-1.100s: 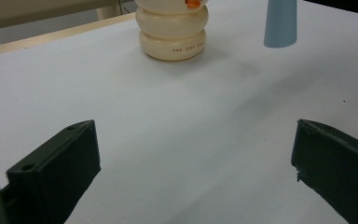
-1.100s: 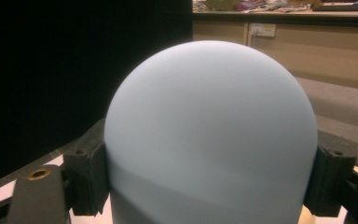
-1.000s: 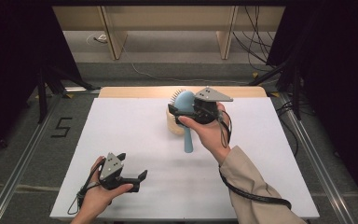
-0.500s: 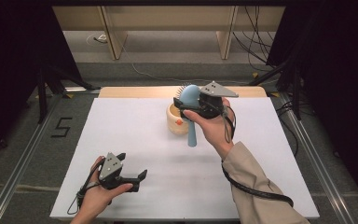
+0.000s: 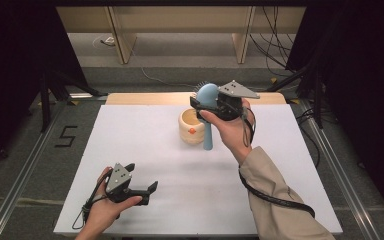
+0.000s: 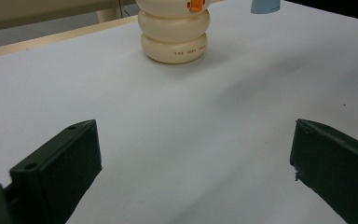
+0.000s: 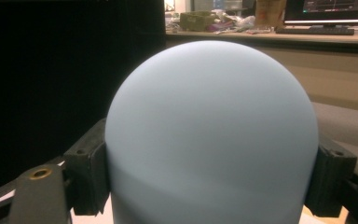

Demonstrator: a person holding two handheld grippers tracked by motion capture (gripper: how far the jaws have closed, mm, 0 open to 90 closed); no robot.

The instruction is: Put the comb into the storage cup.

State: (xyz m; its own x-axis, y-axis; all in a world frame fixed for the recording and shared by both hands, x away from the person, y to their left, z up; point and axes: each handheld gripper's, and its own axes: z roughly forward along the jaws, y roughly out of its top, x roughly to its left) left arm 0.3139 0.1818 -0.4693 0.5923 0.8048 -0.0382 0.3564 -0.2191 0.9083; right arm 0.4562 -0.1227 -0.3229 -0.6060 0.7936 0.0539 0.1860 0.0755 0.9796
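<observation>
Right hand-held gripper (image 5: pixel 203 102) clamped on smooth, rounded blue hairbrush (image 5: pixel 208 107); left hand-held gripper (image 5: pixel 150 190) jaws apart.

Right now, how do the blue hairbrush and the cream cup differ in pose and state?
The blue hairbrush is lifted and upright, clamped by the right gripper; the cream cup stands untouched on the white table. The hairbrush is slim and plain blue; the cup is squat and ribbed, with an orange mark.

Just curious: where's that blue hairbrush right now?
In the high view, the blue hairbrush hangs upright in the right gripper, at the table's far middle, beside the cream cup.
</observation>
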